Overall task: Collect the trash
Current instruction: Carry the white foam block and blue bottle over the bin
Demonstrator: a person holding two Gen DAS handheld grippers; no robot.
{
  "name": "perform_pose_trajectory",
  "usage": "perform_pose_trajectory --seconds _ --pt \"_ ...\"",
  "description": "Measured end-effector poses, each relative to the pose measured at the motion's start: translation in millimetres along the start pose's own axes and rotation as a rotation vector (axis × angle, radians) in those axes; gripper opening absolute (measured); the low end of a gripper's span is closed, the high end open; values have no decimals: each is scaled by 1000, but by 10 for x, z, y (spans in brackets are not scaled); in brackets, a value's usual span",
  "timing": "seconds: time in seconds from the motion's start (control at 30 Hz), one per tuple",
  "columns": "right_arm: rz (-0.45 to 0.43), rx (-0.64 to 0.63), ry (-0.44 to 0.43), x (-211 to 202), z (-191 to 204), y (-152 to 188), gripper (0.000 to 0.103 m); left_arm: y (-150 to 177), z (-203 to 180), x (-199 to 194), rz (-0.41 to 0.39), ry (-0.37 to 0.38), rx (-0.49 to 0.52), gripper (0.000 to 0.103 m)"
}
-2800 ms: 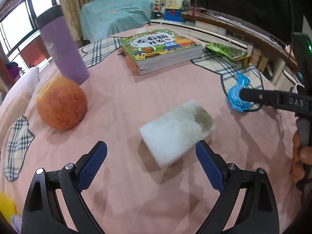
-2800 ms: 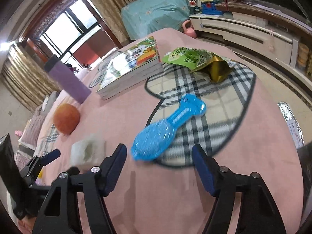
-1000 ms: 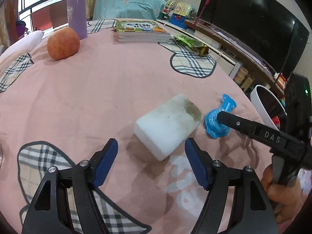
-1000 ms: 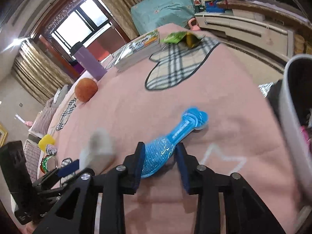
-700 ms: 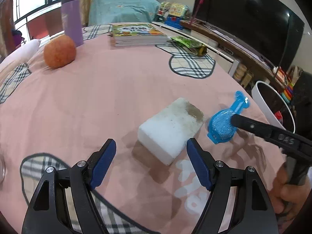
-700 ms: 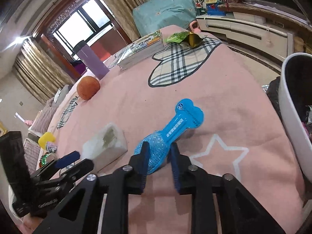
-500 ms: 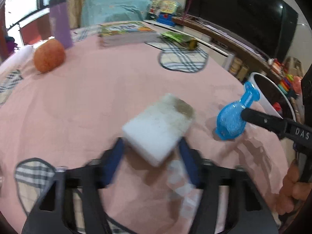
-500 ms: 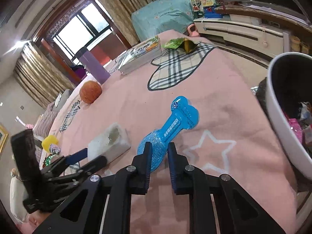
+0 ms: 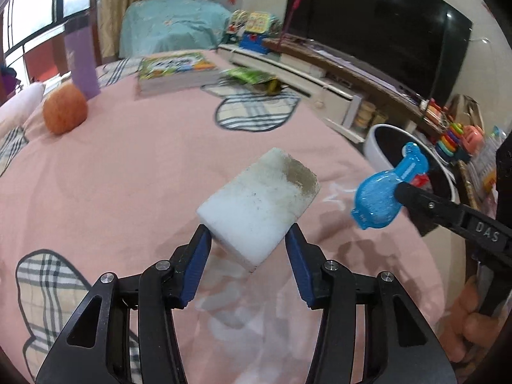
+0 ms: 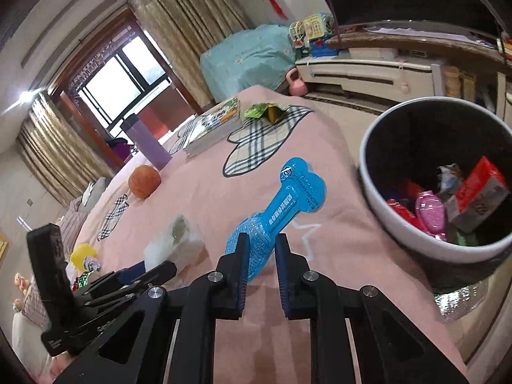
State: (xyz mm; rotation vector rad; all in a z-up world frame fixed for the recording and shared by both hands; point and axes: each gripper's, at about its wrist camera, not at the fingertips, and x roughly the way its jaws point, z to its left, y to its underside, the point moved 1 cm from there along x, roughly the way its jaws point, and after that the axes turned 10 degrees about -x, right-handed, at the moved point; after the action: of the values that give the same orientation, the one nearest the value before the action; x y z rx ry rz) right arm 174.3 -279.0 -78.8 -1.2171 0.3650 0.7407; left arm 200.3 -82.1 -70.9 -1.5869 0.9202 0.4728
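My right claw (image 10: pixel 258 249) is clamped on the fat end of a blue bone-shaped plastic packet (image 10: pixel 277 209), its long axis running forward. The round white bin (image 10: pixel 416 240), already holding rubbish, sits off the bed's right edge, nearest this hand. My left claw (image 9: pixel 248 249), having just closed in, pinches the soiled white foam block (image 9: pixel 259 204) above the pink bedspread (image 9: pixel 128 160).

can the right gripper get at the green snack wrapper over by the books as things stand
Probably not yet: the right gripper is shut on the blue packet, and the green wrapper lies far across the pink tablecloth beside the books.
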Motion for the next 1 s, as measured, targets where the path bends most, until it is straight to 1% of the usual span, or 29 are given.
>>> perform_pose_trajectory --seconds 0.23,0.4,0.77,1.0 --pt "-58 -1 71 -270 -115 17 16 13 -302 -58 -8 23 47 48" --pt "-91 23 104 -448 -265 50 16 29 -474 -64 -7 32 82 48" --pt "-145 75 142 -754 -569 115 16 106 -874 -55 6 52 156 48" --pt "-169 112 165 -888 -756 180 16 142 -1055 -29 20 71 178 48"
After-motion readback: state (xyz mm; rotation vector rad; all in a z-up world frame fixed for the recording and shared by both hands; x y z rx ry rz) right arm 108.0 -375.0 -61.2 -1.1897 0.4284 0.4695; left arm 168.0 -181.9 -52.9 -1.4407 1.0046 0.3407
